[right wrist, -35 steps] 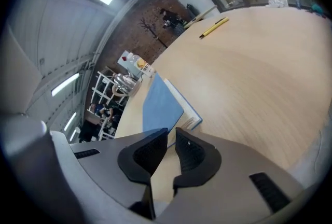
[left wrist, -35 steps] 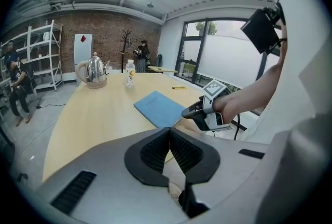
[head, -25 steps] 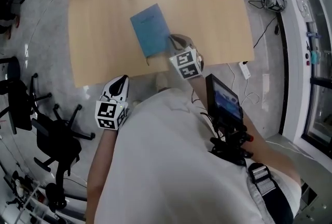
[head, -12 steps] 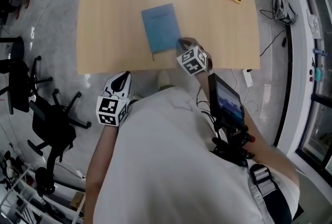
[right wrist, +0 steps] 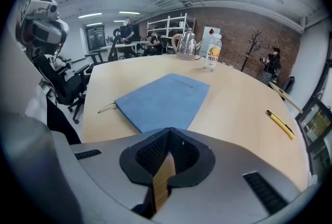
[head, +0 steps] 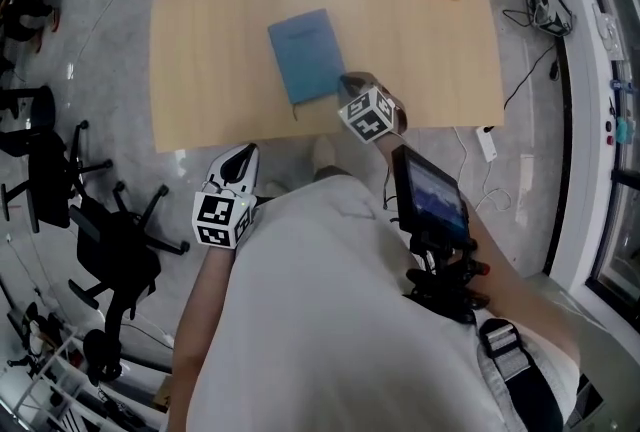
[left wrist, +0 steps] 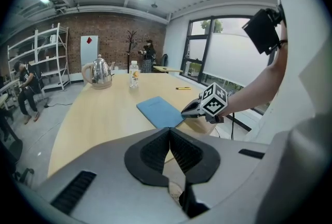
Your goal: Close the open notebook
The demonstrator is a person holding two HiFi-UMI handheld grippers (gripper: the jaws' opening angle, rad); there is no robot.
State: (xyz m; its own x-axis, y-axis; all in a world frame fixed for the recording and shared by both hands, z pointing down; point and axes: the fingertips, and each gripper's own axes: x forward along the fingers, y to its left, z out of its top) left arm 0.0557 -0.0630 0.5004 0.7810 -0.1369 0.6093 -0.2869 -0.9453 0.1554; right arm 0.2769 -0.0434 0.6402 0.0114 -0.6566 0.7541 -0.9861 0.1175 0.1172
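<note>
Notebook [head: 305, 68] shut on table [head: 200, 70], right gripper [head: 350, 83] just beside.

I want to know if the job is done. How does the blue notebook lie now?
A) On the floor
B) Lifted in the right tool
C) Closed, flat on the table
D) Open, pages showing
C: the notebook lies flat on the table with only its blue cover showing, and the right tool beside it holds nothing.
</note>
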